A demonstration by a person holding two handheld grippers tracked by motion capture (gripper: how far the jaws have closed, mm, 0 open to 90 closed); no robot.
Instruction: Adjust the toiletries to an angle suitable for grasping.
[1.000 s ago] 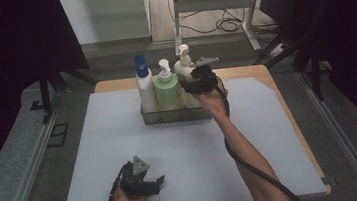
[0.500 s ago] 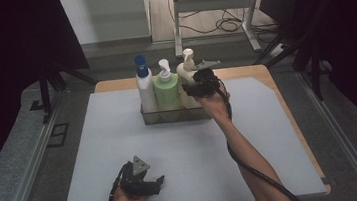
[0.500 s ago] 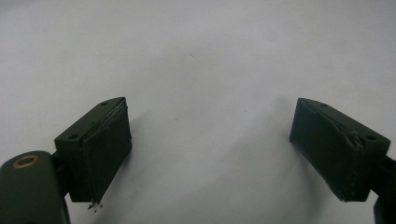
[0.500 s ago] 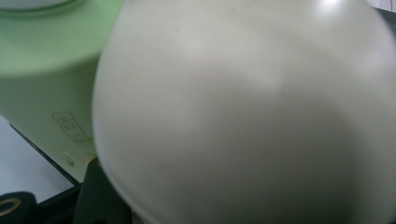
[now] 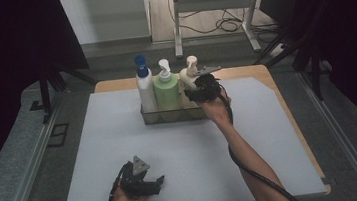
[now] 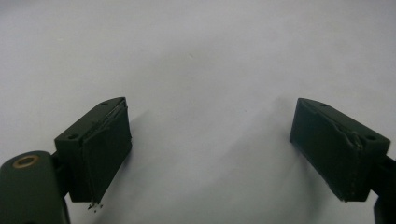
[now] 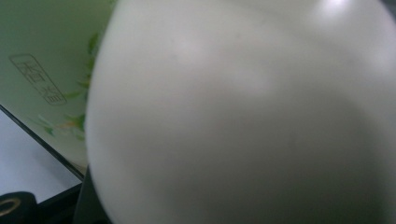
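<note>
Three pump bottles stand in a low see-through tray (image 5: 168, 116) at the back of the white mat: a white bottle with a blue cap (image 5: 145, 86), a green bottle (image 5: 166, 89) and a cream bottle (image 5: 188, 79). My right gripper (image 5: 195, 95) is shut on the cream bottle from its right side. In the right gripper view the cream bottle (image 7: 243, 121) is pressed up close, with the green bottle (image 7: 46, 70) beside it. My left gripper (image 5: 157, 183) rests near the mat's front edge. It is open (image 6: 210, 154) with only bare mat between its jaws.
The white mat (image 5: 120, 142) covers most of a wooden table, whose edge (image 5: 279, 100) shows at the right. Dark rails run along both sides. A metal stand (image 5: 212, 6) and cables lie on the floor behind the table.
The cream bottle and my right gripper have sunk slightly and shifted right, into the tray beside the green bottle. The left gripper has stayed put.
</note>
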